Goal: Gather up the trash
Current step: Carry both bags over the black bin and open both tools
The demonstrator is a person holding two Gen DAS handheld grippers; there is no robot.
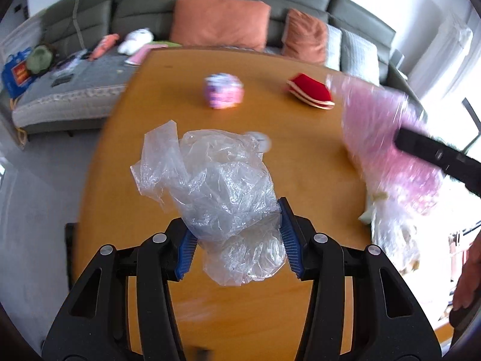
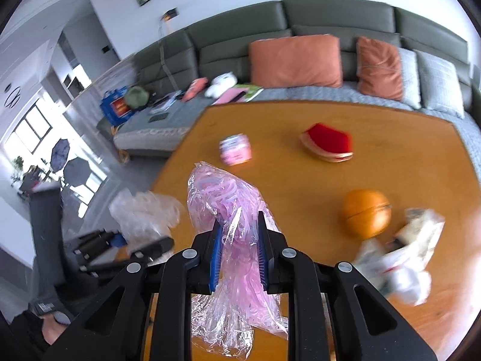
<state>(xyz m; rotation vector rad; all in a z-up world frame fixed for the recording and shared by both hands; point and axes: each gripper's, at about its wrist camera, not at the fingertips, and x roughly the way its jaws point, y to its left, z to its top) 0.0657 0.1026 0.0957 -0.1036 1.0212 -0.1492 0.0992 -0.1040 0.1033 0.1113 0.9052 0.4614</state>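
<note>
Gripping clear bag [image 1: 222,186], pink bag [image 2: 234,240]; labels unreadable.

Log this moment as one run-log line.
left gripper: shut on clear bag | right gripper: shut on pink bag | both bags off table | left on table: white wrapper

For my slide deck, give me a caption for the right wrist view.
Right gripper clamps a pink plastic bag above the wooden table.
</note>
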